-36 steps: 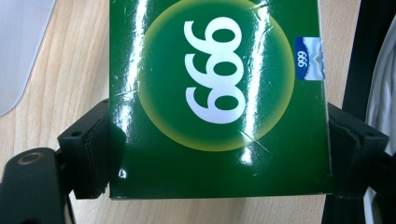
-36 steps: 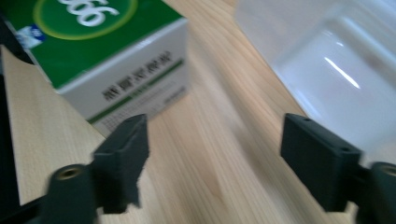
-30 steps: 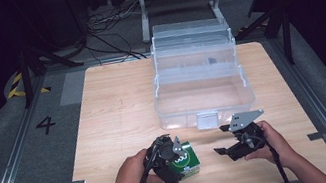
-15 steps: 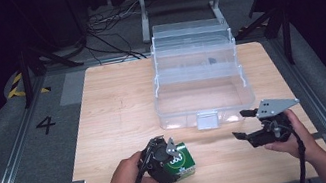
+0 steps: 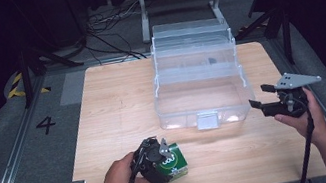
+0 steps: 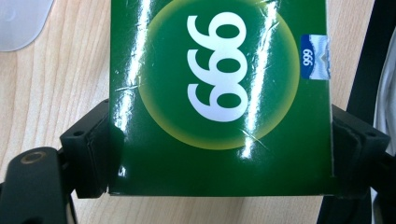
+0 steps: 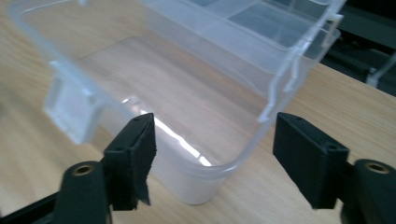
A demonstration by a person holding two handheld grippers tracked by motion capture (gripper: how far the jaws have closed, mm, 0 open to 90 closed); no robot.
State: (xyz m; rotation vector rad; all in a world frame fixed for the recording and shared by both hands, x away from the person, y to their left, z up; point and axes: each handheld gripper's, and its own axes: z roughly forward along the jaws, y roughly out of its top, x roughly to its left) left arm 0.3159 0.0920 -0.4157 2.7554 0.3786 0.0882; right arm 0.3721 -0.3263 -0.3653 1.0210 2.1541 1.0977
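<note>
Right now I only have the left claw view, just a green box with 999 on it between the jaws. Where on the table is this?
Observer: The green box sits near the front edge of the table, left of the middle, with the left claw shut on it.
Operator: Is there somewhere to put it?
Observer: Yes, a clear plastic box stands open behind it and to the right; its big bottom section looks empty.
Operator: Where's my other claw?
Observer: The right claw is held open near the clear box's front right corner, gripping nothing.
</note>
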